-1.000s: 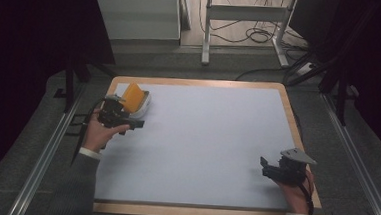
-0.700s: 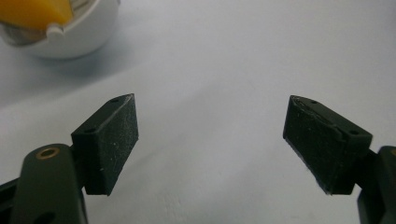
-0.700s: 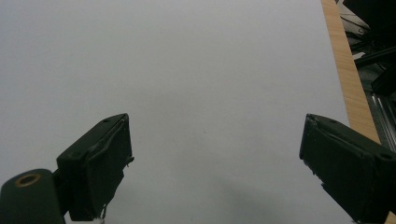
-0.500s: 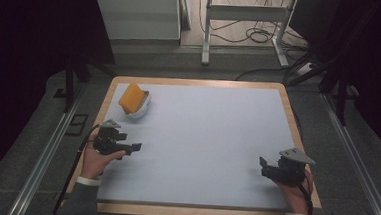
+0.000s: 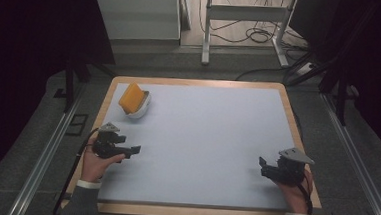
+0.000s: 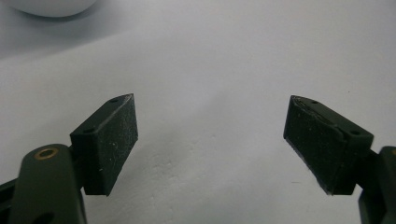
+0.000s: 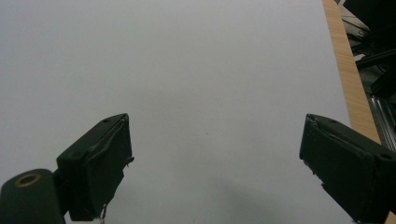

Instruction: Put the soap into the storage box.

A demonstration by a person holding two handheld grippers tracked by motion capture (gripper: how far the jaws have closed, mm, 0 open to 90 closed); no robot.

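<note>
The table carries a pale mat with a wooden rim, and most of that mat lies bare between the two tools. Up and ahead of the left gripper, near the mat's far left corner, a white bowl holds an orange sponge tilted against its wall — placed, by the look of it, so the work seems finished or between steps. The left gripper sits just off the bowl toward the person, jaws spread wide with nothing between them; the bowl's rim peeks in at the top left of the left gripper view. The right gripper rests well apart near the mat's right edge, jaws likewise parted and empty. A next move — if any — would call for a fresh reach. Nothing stands in the way.
</note>
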